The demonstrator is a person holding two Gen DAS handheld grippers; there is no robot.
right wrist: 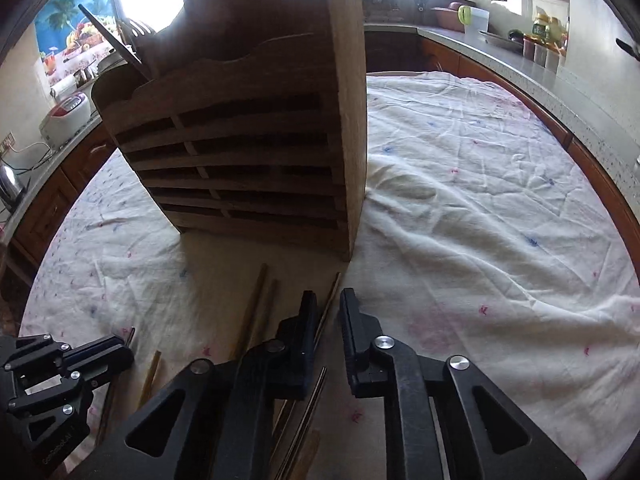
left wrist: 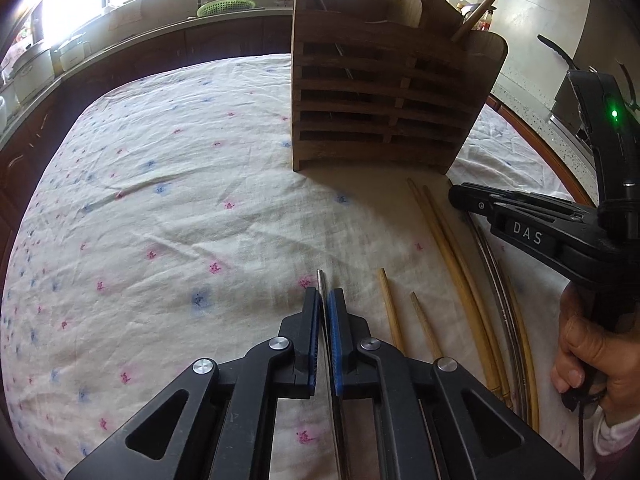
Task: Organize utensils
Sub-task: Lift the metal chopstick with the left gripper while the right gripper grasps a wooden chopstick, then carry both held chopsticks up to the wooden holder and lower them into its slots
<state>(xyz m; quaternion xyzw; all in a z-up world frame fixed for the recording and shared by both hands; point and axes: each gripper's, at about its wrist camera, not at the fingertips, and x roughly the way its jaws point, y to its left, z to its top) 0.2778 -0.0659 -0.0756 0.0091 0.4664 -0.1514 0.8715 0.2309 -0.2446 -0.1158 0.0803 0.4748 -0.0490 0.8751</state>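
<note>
A slatted wooden utensil holder stands on the flowered tablecloth, with a wooden chopstick sticking out of its top. Several chopsticks lie on the cloth in front of it: short wooden ones, a long pale pair and thin metal ones. My left gripper is shut on a metal chopstick, whose tip pokes out past the blue pads. My right gripper hangs low over the pile, open, with a thin chopstick lying between its fingers beside the left one.
A person's hand holds the right gripper's handle. Kitchen counters ring the round table, whose wooden rim shows at the right. On the counters are a green colander and a rice cooker. Bare cloth spreads left of the holder.
</note>
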